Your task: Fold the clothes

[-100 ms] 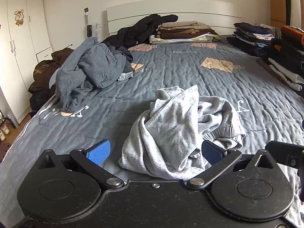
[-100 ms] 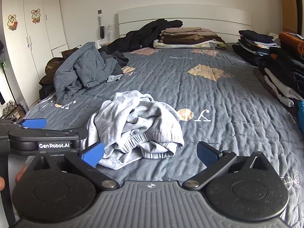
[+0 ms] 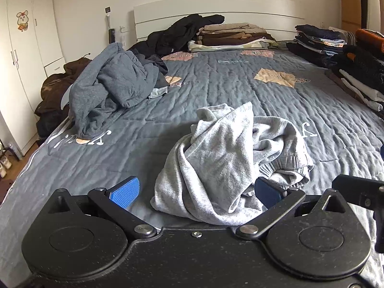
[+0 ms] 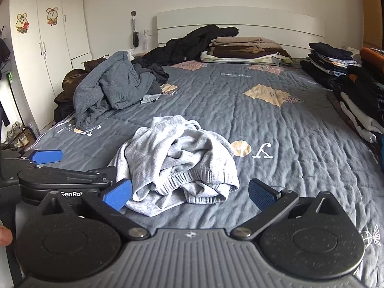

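A crumpled light grey sweatshirt (image 3: 228, 158) lies in a heap on the grey quilted bed (image 3: 216, 79), near its front edge. My left gripper (image 3: 195, 193) is open, and the near edge of the heap sits between its blue pads (image 3: 124, 190). In the right wrist view the same light grey sweatshirt (image 4: 177, 156) lies just ahead and slightly left. My right gripper (image 4: 189, 193) is open with the ribbed hem of the garment just beyond its fingertips. The left gripper's body (image 4: 64, 177) shows at the left of that view, with one blue pad (image 4: 45, 156) raised.
A rumpled blue-grey garment (image 3: 110, 88) is piled at the left. Dark clothes (image 3: 182, 33) and a folded stack (image 3: 230, 36) sit by the headboard. Folded stacks (image 3: 355, 60) line the right edge of the bed. A white wardrobe (image 3: 24, 55) stands left.
Nothing has visibly changed in a tenth of a second; both grippers stay open by the grey heap.
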